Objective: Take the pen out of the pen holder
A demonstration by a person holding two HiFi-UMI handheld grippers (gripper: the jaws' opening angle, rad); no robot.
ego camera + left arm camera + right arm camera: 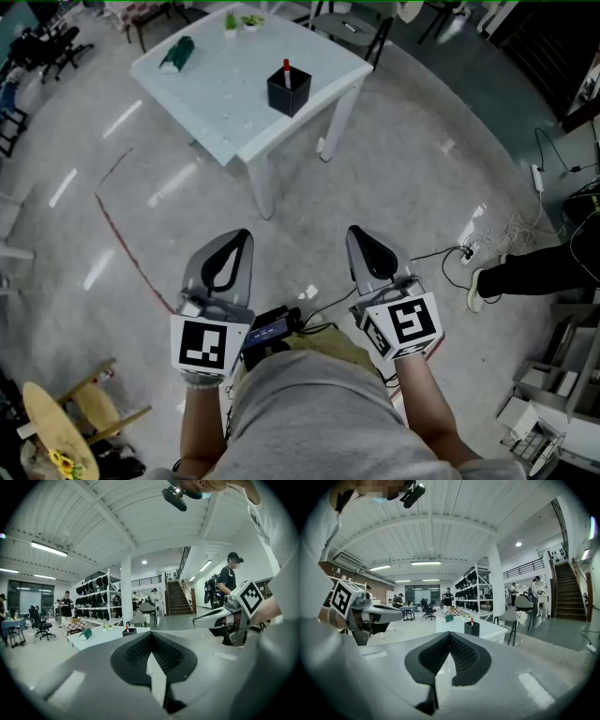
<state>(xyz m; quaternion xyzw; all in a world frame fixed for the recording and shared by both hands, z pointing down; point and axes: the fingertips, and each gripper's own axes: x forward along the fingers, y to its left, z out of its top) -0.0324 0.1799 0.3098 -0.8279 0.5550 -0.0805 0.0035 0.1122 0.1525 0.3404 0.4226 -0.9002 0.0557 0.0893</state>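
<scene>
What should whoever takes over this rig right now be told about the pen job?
Left gripper: jaws together, nothing between them, held low in front of the body.
Right gripper: jaws together, empty, beside the left one.
Things: the black pen holder stands near the front corner of the white table, well ahead of both grippers. The red-capped pen stands upright in it.
Done: nothing; the pen is untouched.
Left: walk up to the table, open one gripper, close it on the pen and lift it straight up out of the holder.
</scene>
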